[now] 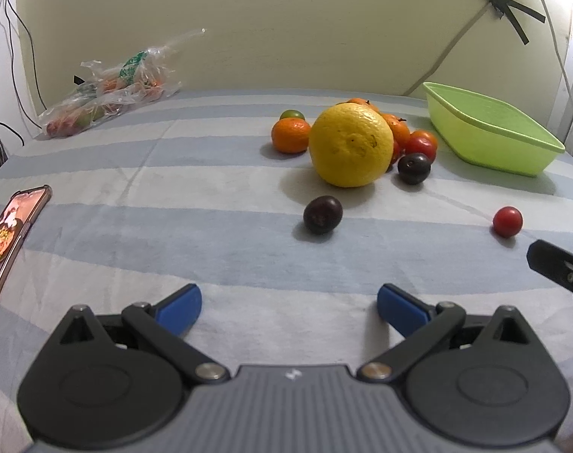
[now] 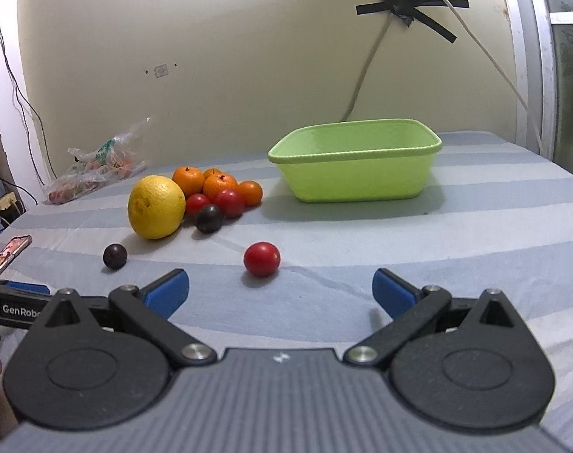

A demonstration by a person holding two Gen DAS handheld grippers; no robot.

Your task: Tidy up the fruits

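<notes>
A big yellow citrus (image 1: 351,145) (image 2: 156,207) fronts a pile of small oranges (image 1: 290,135) (image 2: 220,185), red fruits (image 1: 421,144) (image 2: 229,202) and a dark plum (image 1: 414,168) (image 2: 209,218). Another dark plum (image 1: 322,214) (image 2: 115,256) lies alone nearer me. A lone red fruit (image 1: 507,221) (image 2: 261,258) sits just ahead of my right gripper (image 2: 280,290), which is open with nothing in it. My left gripper (image 1: 289,307) is open too, short of the lone plum. An empty green tub (image 1: 490,128) (image 2: 356,160) stands right of the pile.
A striped cloth (image 1: 173,196) (image 2: 437,249) covers the surface. A phone (image 1: 6,238) (image 2: 6,255) lies at its left edge. A plastic bag of produce (image 1: 108,90) (image 2: 97,170) rests at the back left by the wall. Cables hang on the wall behind the tub.
</notes>
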